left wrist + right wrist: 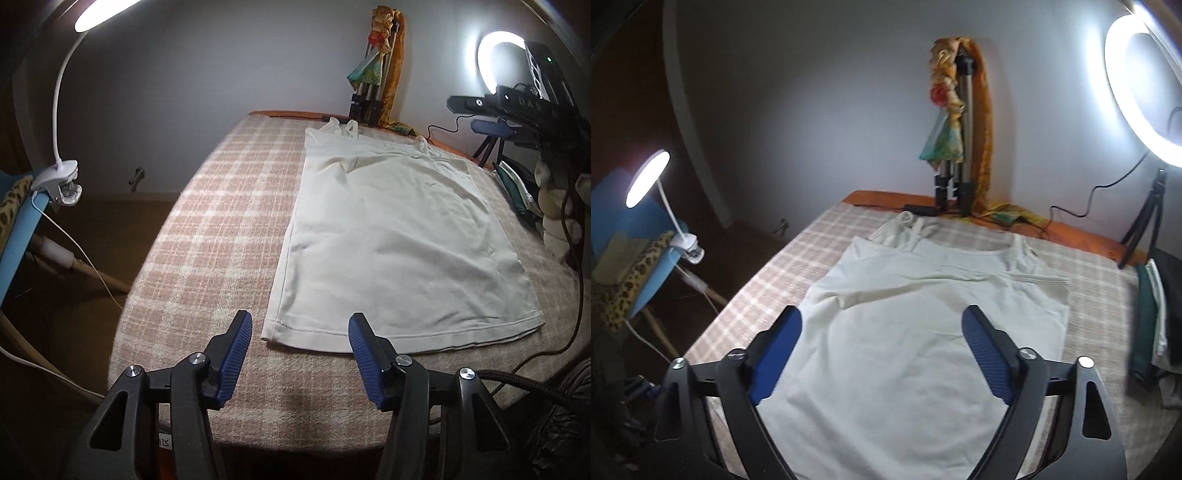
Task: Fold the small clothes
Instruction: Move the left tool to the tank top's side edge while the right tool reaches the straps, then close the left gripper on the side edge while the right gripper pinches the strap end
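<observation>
A white camisole top (391, 236) lies flat on the pink checked table cloth (221, 221), straps at the far end, hem toward me. My left gripper (301, 321) is open and empty, hovering just before the hem's left corner. In the right wrist view the same top (923, 332) fills the middle. My right gripper (882, 314) is open and empty above the lower half of the top.
A folded tripod (955, 173) draped with coloured scarves stands at the far edge. A ring light (1137, 85) and small tripod (1141, 229) stand at right, with folded dark clothes (1148, 317). A clip lamp (62, 177) is at left. Cables (576, 295) run along the right.
</observation>
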Available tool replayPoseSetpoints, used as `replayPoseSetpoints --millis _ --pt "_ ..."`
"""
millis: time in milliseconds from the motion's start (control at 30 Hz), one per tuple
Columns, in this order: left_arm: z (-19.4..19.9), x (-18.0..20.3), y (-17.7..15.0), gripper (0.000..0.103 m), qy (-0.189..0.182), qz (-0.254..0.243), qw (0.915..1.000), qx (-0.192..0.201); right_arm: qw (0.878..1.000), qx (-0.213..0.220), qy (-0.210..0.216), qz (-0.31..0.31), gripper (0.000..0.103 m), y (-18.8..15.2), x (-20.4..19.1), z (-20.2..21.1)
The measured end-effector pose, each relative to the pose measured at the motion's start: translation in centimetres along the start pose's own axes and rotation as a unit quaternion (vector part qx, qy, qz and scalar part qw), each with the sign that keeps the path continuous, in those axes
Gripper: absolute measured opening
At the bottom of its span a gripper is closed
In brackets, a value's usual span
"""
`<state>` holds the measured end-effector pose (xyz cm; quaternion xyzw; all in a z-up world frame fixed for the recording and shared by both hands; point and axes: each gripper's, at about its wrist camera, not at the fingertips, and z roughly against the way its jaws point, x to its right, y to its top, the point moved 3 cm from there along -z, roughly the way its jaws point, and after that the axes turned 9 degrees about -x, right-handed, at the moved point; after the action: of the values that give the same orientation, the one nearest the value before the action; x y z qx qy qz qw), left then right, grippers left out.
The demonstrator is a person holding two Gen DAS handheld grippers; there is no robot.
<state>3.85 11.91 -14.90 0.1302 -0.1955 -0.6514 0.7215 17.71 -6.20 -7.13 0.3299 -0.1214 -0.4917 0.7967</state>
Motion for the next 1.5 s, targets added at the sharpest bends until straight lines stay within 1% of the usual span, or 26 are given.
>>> replayPoseSetpoints --millis 100,133,167,200,267,333,367,400,467,533,767,867,933,1100,1333,1400,1433,1467,1500 --pt "-1.5 -0.3 0.2 0.048 0.003 -0.002 0.9998 -0.019 0.999 -0.025 0.029 -0.007 0.078 1.6 -0.8 -2.7" --pt "-1.9 -0.5 0.3 0.046 0.001 -0.002 0.9997 -0.023 0.999 -0.034 0.038 -0.011 0.076 2.1 -1.0 -3.6" --pt "-2.3 -0.6 0.4 0.046 -0.002 -0.003 0.9996 -0.028 0.998 -0.043 0.048 -0.015 0.069 2.5 -1.2 -4.5" --pt "-2.7 -0.6 0.5 0.045 -0.007 -0.003 0.9994 -0.032 0.997 -0.054 0.058 -0.019 0.063 2.9 -1.4 -5.5" --pt "-3.3 -0.7 0.8 0.045 -0.018 -0.002 0.9990 -0.041 0.994 -0.074 0.073 -0.032 0.062 3.7 -1.6 -7.6" --pt "-3.8 -0.7 0.8 0.045 -0.024 -0.004 0.9986 -0.046 0.992 -0.089 0.082 -0.048 0.062 4.4 -1.6 -9.4" --pt "-4.0 -0.7 0.9 0.045 -0.025 -0.005 0.9985 -0.049 0.990 -0.097 0.088 -0.059 0.059 4.8 -1.6 -10.4" --pt "-4.3 -0.8 0.8 0.045 -0.027 -0.005 0.9982 -0.052 0.988 -0.104 0.092 -0.069 0.052 5.2 -1.7 -11.3" --pt "-4.5 -1.1 0.9 0.044 -0.031 -0.002 0.9980 -0.056 0.984 -0.120 0.098 -0.089 0.044 6.0 -1.7 -13.2" --pt "-4.8 -1.6 0.9 0.041 -0.041 0.005 0.9974 -0.059 0.982 -0.131 0.097 -0.097 0.044 6.7 -2.0 -14.8" --pt "-4.8 -2.3 1.1 0.036 -0.069 0.011 0.9962 -0.053 0.983 -0.159 0.055 -0.080 0.044 8.8 -3.8 -19.9" --pt "-4.8 -2.1 1.3 0.029 -0.082 0.010 0.9952 -0.053 0.982 -0.169 0.032 -0.080 0.044 9.2 -3.7 -21.4" --pt "-4.8 -2.1 1.5 0.020 -0.093 0.010 0.9942 -0.054 0.981 -0.174 0.021 -0.079 0.044 9.6 -3.6 -22.2" --pt "-5.0 -1.9 2.0 0.009 -0.115 0.010 0.9919 -0.054 0.980 -0.184 -0.005 -0.073 0.044 10.4 -3.4 -23.7" --pt "-3.7 -1.1 2.1 0.007 -0.135 0.005 0.9902 -0.036 0.975 -0.213 -0.040 -0.046 0.044 10.8 -4.0 -26.0" --pt "-3.5 -0.8 2.2 0.006 -0.137 0.001 0.9900 -0.033 0.976 -0.212 -0.050 -0.031 0.044 10.9 -4.4 -26.3" --pt "-3.4 -0.8 2.2 0.006 -0.137 0.000 0.9900 -0.031 0.975 -0.213 -0.058 -0.022 0.043 10.9 -4.7 -26.4" --pt "-3.3 -0.7 2.2 0.006 -0.138 -0.001 0.9900 -0.031 0.975 -0.214 -0.065 -0.014 0.034 11.0 -4.9 -26.6" --pt "-3.3 -0.6 2.2 0.006 -0.138 -0.001 0.9899 -0.031 0.974 -0.214 -0.078 -0.004 0.021 11.0 -5.0 -26.6"
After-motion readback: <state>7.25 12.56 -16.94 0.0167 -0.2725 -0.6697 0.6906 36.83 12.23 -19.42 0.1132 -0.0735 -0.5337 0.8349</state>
